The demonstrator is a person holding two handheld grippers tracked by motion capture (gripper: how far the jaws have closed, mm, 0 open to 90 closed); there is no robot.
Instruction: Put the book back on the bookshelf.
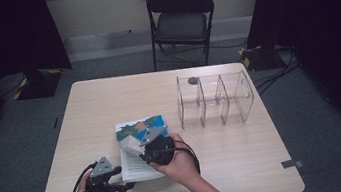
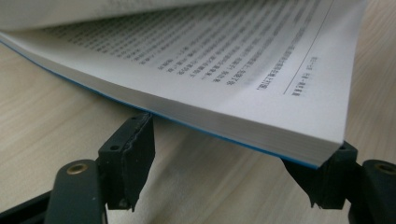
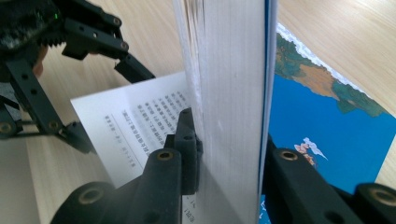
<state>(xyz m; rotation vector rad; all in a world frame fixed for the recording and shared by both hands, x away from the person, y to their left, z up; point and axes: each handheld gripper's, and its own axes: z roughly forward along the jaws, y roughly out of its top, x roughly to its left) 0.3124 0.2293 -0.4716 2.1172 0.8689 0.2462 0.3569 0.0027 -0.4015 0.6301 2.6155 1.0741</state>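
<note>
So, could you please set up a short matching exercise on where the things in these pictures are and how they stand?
Things:
1. book
2. right gripper
3. clear divided box
4. folding chair

Places or states:
A. behind the table's far edge, on the floor
B. on the table's right half, standing upright
C. lying open on the table near the person
D. shut on a raised stack of pages and the blue cover

Pairs: 1-C, 2-D, 3-B, 4-A

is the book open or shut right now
Open: the right gripper clamps a thick block of pages upright, while the book shows printed text lying flat.
</note>
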